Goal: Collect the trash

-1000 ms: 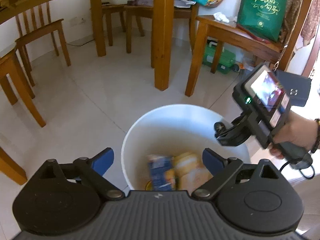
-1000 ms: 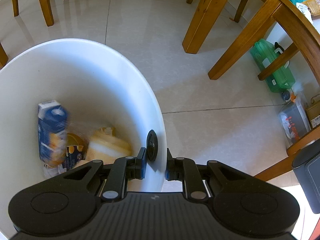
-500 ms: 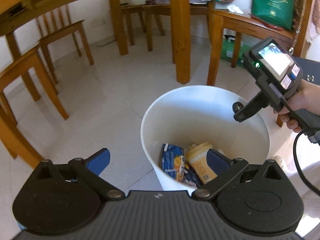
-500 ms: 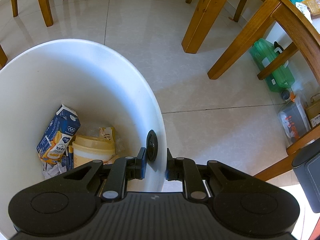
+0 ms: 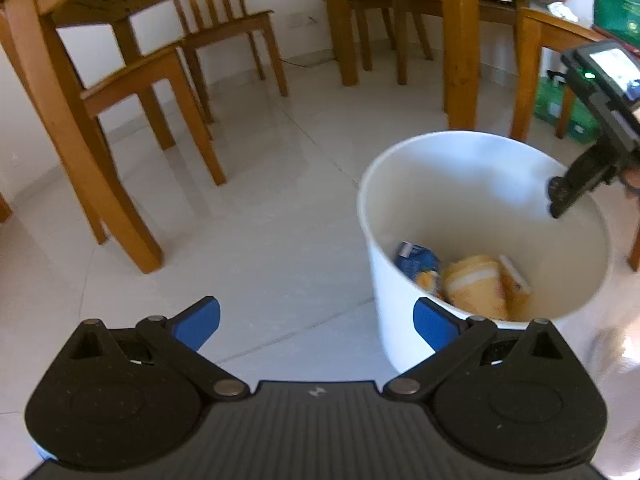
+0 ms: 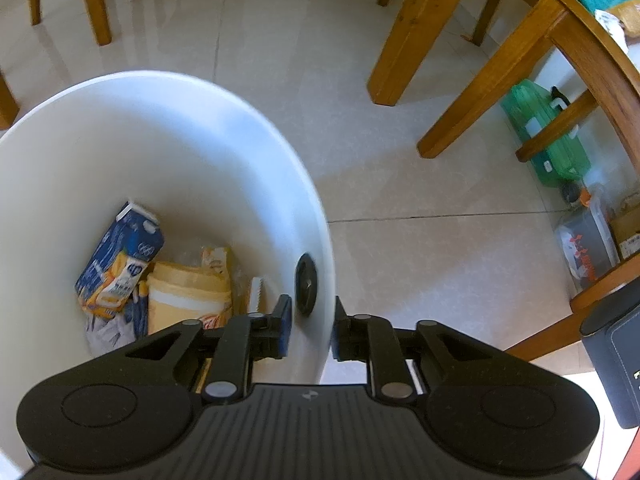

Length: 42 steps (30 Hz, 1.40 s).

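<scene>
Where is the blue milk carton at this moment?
In the right wrist view, the blue milk carton lies tilted at the bottom of the white bin, left of the yellow cup.

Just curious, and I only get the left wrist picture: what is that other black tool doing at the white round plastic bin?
Observer: The right gripper clamps the white round plastic bin by its rim, one finger inside the wall and one outside.
Visitor: And the blue blur inside?
Observer: It's a blue milk carton with white print, lying tilted beside the yellow paper cup.
Visitor: Anything underneath?
Observer: Crumpled white paper shows below the carton.
</scene>
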{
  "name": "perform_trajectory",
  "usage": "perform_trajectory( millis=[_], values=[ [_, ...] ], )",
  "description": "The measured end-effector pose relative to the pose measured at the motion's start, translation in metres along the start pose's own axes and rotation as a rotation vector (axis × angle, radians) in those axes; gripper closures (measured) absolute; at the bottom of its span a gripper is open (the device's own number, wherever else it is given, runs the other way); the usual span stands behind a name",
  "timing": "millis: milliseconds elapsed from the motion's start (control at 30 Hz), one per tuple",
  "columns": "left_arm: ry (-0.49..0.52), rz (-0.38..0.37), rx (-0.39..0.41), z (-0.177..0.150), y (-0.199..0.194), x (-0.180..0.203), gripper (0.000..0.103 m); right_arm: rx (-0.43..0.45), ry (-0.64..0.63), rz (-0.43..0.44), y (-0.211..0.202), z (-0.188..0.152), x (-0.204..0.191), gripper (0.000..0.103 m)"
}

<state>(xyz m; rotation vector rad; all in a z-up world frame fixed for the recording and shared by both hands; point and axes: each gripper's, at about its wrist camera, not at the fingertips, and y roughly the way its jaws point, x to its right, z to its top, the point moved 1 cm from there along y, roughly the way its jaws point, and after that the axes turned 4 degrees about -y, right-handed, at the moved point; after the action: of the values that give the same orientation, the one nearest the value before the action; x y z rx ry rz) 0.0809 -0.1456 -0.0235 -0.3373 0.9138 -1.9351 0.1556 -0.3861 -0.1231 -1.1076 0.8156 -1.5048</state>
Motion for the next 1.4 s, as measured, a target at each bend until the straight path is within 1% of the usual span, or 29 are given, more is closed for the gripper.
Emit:
perform_trajectory(
  millis=[67, 100, 133, 167, 233, 267, 300, 333, 367, 433, 467, 567, 700, 767, 933, 1067, 1167, 1300, 1400],
  values=[
    [-0.001, -0.024, -0.020, 0.004, -0.003, 0.002, 0.001, 0.006, -0.001, 0.009, -0.005, -0.004, 0.001, 0.076],
    [-0.008, -0.022, -0.024, 0.005, -0.004, 0.003, 0.001, 0.002, -0.008, 0.016, -0.007, -0.005, 0.000, 0.075],
    [-0.015, -0.018, -0.031, 0.006, -0.005, 0.005, 0.001, -0.006, -0.013, 0.031, -0.009, -0.007, 0.000, 0.071],
    [-0.019, -0.019, -0.037, 0.009, -0.006, 0.005, 0.001, -0.017, -0.016, 0.054, -0.012, -0.009, 0.000, 0.064],
    [-0.033, -0.035, -0.053, 0.012, -0.008, 0.007, 0.001, -0.024, -0.023, 0.093, -0.019, -0.015, -0.003, 0.056],
    [-0.042, -0.040, -0.062, 0.014, -0.008, 0.008, 0.001, -0.026, -0.035, 0.102, -0.022, -0.018, -0.005, 0.051],
    [-0.053, -0.044, -0.073, 0.015, -0.008, 0.008, 0.001, -0.027, -0.050, 0.106, -0.027, -0.020, -0.007, 0.049],
    [-0.065, -0.051, -0.090, 0.017, -0.008, 0.009, 0.001, -0.025, -0.061, 0.108, -0.032, -0.022, -0.008, 0.043],
    [-0.076, -0.060, -0.103, 0.019, -0.009, 0.009, 0.001, -0.025, -0.066, 0.113, -0.037, -0.025, -0.009, 0.035],
    [-0.105, -0.076, -0.134, 0.021, -0.009, 0.009, 0.001, -0.027, -0.060, 0.127, -0.046, -0.028, -0.010, 0.026],
    [-0.117, -0.081, -0.148, 0.022, -0.009, 0.009, 0.001, -0.027, -0.054, 0.133, -0.050, -0.029, -0.010, 0.022],
    [-0.141, -0.082, -0.175, 0.026, -0.012, 0.008, 0.001, -0.043, -0.033, 0.141, -0.062, -0.032, -0.008, 0.015],
    [-0.153, -0.081, -0.209, 0.030, -0.017, 0.011, 0.001, -0.079, 0.015, 0.156, -0.074, -0.036, -0.003, 0.009],
    [-0.157, -0.079, -0.222, 0.033, -0.020, 0.012, 0.001, -0.078, 0.043, 0.148, -0.082, -0.038, -0.002, 0.005],
    [-0.149, -0.072, -0.251, 0.039, -0.027, 0.019, 0.001, -0.047, 0.110, 0.103, -0.108, -0.043, 0.003, 0.000],
    [-0.159, -0.067, -0.275, 0.044, -0.030, 0.019, 0.001, -0.035, 0.156, 0.097, -0.129, -0.053, 0.004, 0.000],
    [-0.164, -0.038, -0.302, 0.049, -0.030, 0.019, 0.001, -0.036, 0.184, 0.084, -0.141, -0.063, 0.007, 0.000],
    [-0.113, -0.007, -0.298, 0.054, -0.034, 0.027, 0.001, -0.031, 0.244, 0.099, -0.151, -0.071, 0.014, 0.000],
    [-0.095, 0.002, -0.315, 0.058, -0.034, 0.033, 0.001, -0.029, 0.271, 0.130, -0.152, -0.072, 0.019, 0.000]
  ],
)
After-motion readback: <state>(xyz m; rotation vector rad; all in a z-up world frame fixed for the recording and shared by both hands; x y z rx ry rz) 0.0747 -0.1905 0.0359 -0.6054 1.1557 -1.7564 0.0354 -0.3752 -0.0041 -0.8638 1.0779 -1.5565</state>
